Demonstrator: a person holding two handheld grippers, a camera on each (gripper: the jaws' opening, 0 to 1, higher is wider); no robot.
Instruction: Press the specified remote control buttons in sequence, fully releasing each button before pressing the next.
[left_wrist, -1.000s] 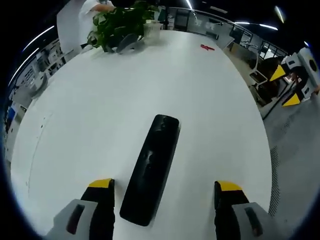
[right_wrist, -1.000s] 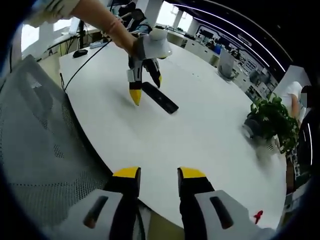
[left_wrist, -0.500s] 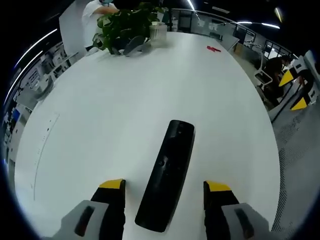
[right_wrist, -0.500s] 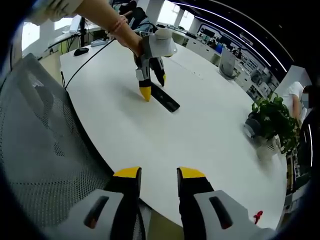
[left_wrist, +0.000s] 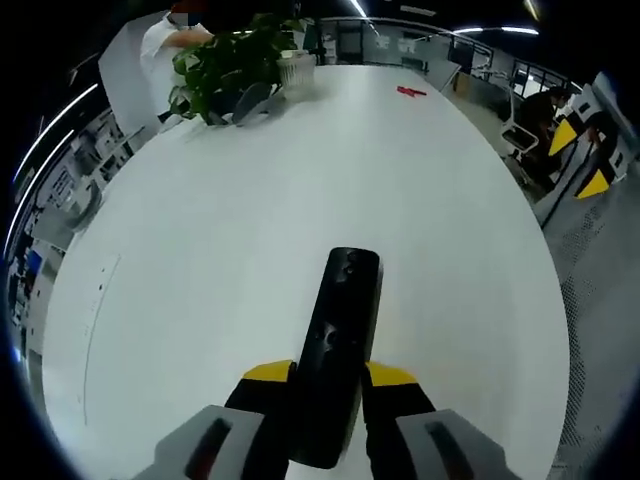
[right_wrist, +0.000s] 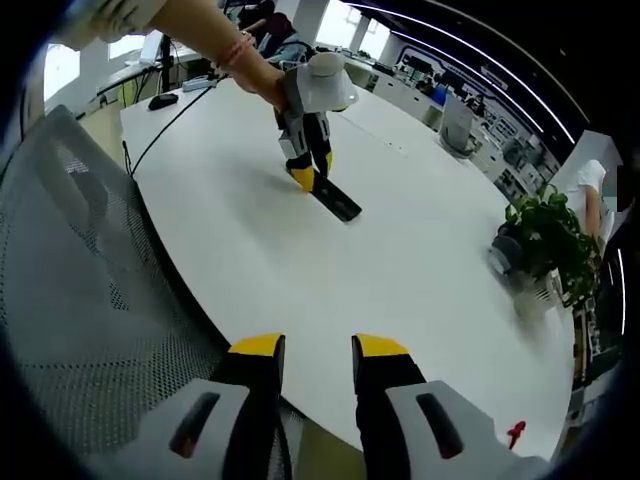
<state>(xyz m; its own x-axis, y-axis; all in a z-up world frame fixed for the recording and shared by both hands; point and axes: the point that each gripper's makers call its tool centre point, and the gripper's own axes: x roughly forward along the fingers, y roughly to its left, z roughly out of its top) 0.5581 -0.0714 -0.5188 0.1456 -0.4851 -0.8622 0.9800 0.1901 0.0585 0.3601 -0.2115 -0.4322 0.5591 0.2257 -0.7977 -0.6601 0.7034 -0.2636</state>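
A long black remote (left_wrist: 345, 300) lies flat on the white oval table (left_wrist: 200, 220), pointing away from me. My left gripper (left_wrist: 329, 375) is shut on the remote's near end, one yellow-tipped finger against each long side. The right gripper view shows that gripper (right_wrist: 310, 172) from afar, held by a hand, tips down over the remote (right_wrist: 338, 203). My right gripper (right_wrist: 318, 347) hovers past the table's near edge, with a narrow gap between its fingers and nothing in it. It also appears at the far right of the left gripper view (left_wrist: 577, 160).
A potted plant (left_wrist: 225, 65) and a ribbed glass vase (left_wrist: 296, 68) stand at the table's far end, with a small red item (left_wrist: 411, 92) near them. A grey mesh chair (right_wrist: 80, 260) sits beside my right gripper. A cable and mouse (right_wrist: 160, 101) lie at the table's far left.
The left gripper's jaws went from wide apart to shut against the remote's sides. The right gripper kept still.
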